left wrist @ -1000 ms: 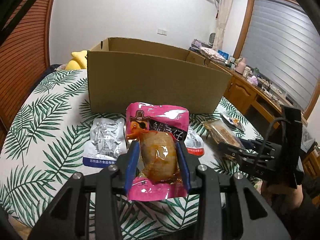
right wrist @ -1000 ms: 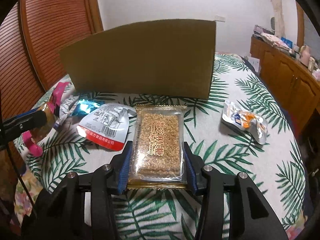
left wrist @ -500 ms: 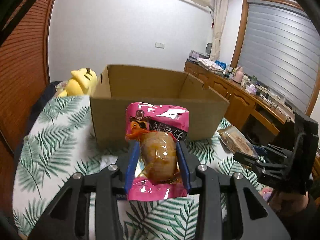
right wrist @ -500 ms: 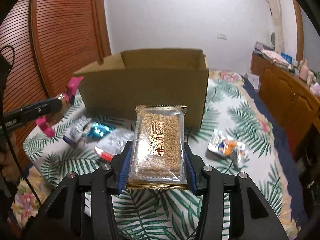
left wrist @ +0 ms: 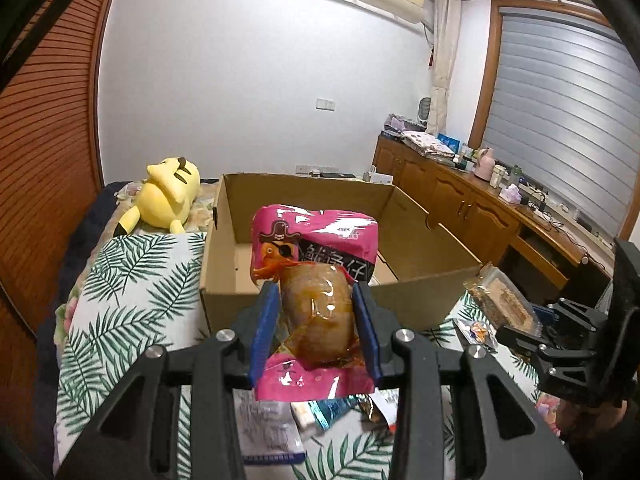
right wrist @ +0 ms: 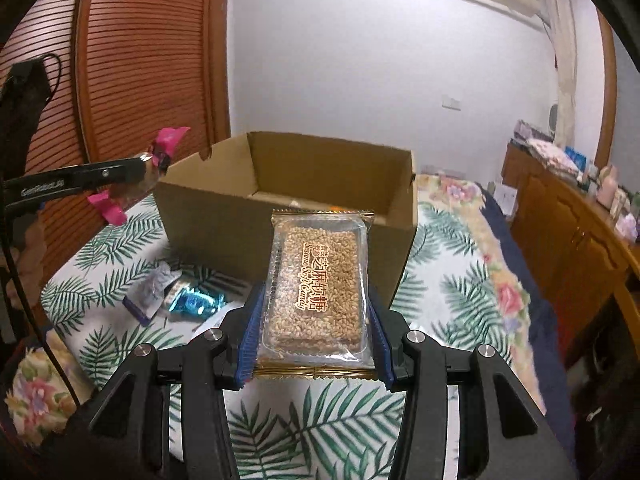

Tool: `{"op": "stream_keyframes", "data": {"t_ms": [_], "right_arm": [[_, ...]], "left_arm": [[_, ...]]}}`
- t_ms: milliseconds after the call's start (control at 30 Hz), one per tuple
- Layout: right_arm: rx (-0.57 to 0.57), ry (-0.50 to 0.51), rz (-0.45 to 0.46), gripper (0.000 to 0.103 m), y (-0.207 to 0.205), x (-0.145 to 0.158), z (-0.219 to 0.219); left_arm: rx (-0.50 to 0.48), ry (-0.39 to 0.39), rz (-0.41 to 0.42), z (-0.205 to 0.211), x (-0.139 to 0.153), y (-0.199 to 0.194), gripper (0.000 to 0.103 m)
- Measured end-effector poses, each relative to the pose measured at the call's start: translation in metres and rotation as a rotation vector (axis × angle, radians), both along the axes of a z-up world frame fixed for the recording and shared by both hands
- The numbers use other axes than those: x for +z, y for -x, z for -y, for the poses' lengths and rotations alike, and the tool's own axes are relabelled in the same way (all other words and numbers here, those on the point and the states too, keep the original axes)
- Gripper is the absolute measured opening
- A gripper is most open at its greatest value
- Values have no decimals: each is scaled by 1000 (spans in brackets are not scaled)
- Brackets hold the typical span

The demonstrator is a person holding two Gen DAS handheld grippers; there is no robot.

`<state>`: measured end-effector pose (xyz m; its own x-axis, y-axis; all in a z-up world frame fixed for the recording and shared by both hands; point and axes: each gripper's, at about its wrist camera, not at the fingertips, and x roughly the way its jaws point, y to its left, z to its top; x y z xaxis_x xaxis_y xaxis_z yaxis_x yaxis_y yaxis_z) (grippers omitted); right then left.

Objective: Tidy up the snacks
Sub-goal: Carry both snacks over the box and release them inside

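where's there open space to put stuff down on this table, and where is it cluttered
Bare cloth lies left of the cardboard box, toward the yellow plush, and right of the box. The box floor looks mostly bare. Crowded: loose packets in front of the box, around the blue wrapper.

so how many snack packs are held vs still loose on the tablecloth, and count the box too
held snack packs: 2 (pink snack pouch, sesame soft candy pack)
loose packets on the tablecloth: 4 (white-purple packet, blue foil wrapper, orange-printed packet, half-hidden white packet)
cardboard box: 1
total: 7
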<state>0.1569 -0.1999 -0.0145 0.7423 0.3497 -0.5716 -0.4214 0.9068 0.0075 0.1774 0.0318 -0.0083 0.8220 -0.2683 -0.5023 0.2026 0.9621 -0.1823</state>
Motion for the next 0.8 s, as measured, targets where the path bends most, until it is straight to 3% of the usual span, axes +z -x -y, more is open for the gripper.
{"op": "stream_keyframes", "data": {"t_ms": [800], "right_arm": [[22,-11,-18,47,-80,29,-18]], "left_arm": [[60,-71,-116,17,-3,-96,36]]}}
